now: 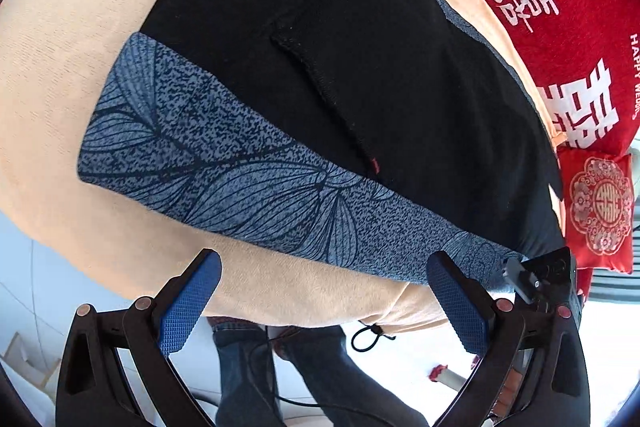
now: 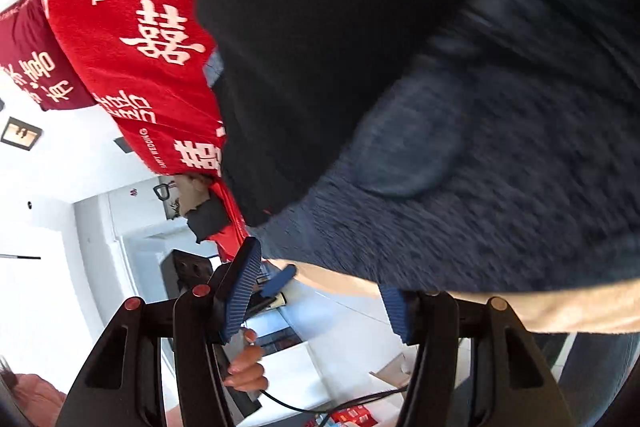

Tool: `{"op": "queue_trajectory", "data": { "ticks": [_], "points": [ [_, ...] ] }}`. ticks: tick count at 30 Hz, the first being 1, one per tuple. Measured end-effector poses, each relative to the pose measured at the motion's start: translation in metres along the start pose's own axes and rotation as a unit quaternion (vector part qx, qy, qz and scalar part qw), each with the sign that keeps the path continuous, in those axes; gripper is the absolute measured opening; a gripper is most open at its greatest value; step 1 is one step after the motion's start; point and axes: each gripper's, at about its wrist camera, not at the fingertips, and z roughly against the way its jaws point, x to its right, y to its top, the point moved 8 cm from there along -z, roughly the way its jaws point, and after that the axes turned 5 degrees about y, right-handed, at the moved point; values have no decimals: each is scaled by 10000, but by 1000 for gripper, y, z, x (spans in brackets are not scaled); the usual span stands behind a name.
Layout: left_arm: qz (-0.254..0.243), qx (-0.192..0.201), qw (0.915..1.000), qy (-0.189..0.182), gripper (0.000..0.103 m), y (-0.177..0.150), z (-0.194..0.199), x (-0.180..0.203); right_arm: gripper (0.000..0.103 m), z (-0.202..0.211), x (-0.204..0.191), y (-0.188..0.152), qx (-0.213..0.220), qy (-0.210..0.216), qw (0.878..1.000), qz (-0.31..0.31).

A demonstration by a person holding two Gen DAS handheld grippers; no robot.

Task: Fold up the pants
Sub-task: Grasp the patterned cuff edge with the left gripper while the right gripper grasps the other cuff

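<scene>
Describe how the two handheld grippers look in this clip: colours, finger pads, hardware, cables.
Both are black plastic frames with cut-out openings and copper-red round pivot caps. The left gripper has blue pads with fine diamond knurling. The right gripper has blue pads that look ribbed. A thin black cable trails beneath the right one.

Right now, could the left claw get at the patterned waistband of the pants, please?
Probably yes: the left claw is open and empty just short of the patterned waistband, with only bare beige blanket between them and nothing lying across the band.
</scene>
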Motion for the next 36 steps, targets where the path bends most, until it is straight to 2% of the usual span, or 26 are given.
{"op": "queue_trajectory", "data": {
  "ticks": [2,6,8,10,12,14,17,18,19,20,21,22,26,29,33,36],
  "points": [
    [99,-60,9998,-162,103,0,-2,2,62,1,-23,4,92,279,9994,157],
    [371,-125,9983,-423,103,1,-7,10,62,4,-53,6,72,434,9983,386],
    [702,-16,9956,-618,103,8,-4,11,62,5,-60,6,43,490,9979,423],
    [906,262,9923,-799,102,18,5,11,62,8,-58,3,15,443,9982,395],
    [948,459,9914,-774,93,27,11,10,62,12,-45,2,13,269,9991,330],
    [966,481,9913,-756,85,32,13,9,62,20,-30,0,112,105,9997,183],
    [820,478,9939,-558,65,30,16,3,62,36,-5,0,424,56,9989,-198],
    [779,474,9947,-480,54,31,17,2,62,42,4,1,565,139,9975,-401],
    [762,461,9952,-400,44,31,17,0,49,48,14,4,697,256,9953,-624],
    [774,443,9954,-352,38,33,16,-1,34,52,23,5,834,423,9915,-909],
    [780,413,9955,-347,31,34,16,-3,8,56,30,5,935,545,9869,-1197],
    [800,367,9953,-408,27,34,18,-4,8,59,31,4,960,555,9856,-1277],
    [482,487,9973,-258,27,38,47,4,8,64,-21,7,610,305,9965,-493],
    [343,758,9960,-339,27,59,80,29,8,73,-70,26,311,155,9994,78],
    [152,1267,9909,-432,27,114,118,73,12,72,-134,78,-40,-62,9974,712],
    [18,1480,9883,-368,27,164,115,101,12,67,-159,137,-252,-406,9935,1037]
  ]
}}
